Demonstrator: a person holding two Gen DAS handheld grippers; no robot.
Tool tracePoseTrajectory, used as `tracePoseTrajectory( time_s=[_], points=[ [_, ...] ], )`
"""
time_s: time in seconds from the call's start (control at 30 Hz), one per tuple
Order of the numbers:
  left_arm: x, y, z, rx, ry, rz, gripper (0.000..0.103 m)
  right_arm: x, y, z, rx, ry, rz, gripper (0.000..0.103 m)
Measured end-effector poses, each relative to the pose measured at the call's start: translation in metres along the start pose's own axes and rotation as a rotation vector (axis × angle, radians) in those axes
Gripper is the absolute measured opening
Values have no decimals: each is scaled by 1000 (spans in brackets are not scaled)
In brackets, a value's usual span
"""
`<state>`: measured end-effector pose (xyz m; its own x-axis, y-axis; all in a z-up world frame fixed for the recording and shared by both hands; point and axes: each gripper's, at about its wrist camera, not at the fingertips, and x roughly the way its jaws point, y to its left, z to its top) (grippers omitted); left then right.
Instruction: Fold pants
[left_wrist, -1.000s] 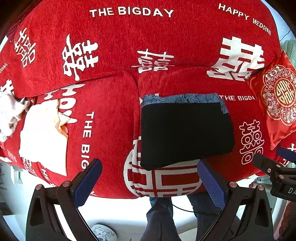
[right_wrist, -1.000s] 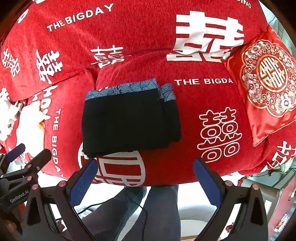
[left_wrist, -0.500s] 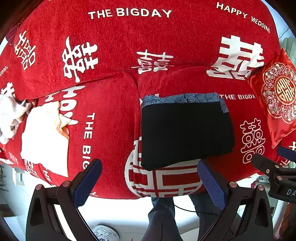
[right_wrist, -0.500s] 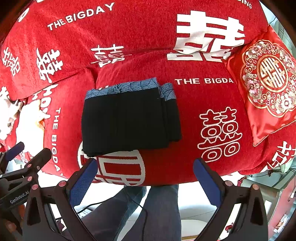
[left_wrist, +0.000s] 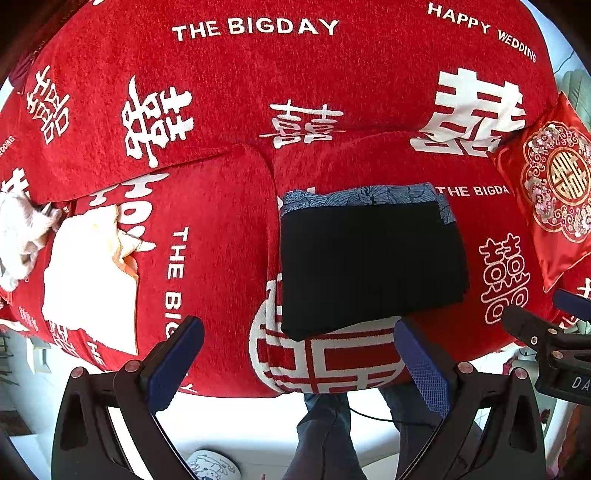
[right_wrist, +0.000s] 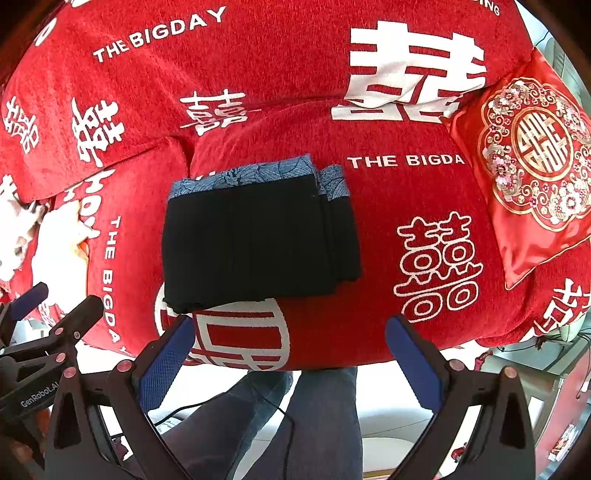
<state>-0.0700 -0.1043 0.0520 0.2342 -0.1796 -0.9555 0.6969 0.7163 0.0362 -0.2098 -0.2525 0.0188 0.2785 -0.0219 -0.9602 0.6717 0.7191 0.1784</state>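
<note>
The black pants (left_wrist: 369, 266) lie folded into a neat rectangle on the red sofa seat, with a blue patterned waistband along the far edge. They also show in the right wrist view (right_wrist: 258, 243). My left gripper (left_wrist: 299, 358) is open and empty, held back from the sofa's front edge, below the pants. My right gripper (right_wrist: 290, 354) is open and empty too, just in front of the seat edge. The right gripper shows at the right edge of the left wrist view (left_wrist: 546, 339). The left gripper shows at the left edge of the right wrist view (right_wrist: 40, 325).
The sofa (left_wrist: 258, 74) wears a red cover with white lettering. A white and cream folded cloth (left_wrist: 88, 273) lies on the left seat. A red embroidered cushion (right_wrist: 532, 158) leans at the right. A person's legs in jeans (right_wrist: 314, 417) stand below the grippers.
Almost nothing has changed. Both grippers stay open and drift only slightly; the pants lie still.
</note>
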Motion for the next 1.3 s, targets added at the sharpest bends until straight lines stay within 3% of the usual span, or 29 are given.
tracePoseTrajectory(
  time_s=[1.3],
  points=[
    [4,7,2,-16,15,-63,103,-2,7,1,-24,-9,-14,103]
  ],
)
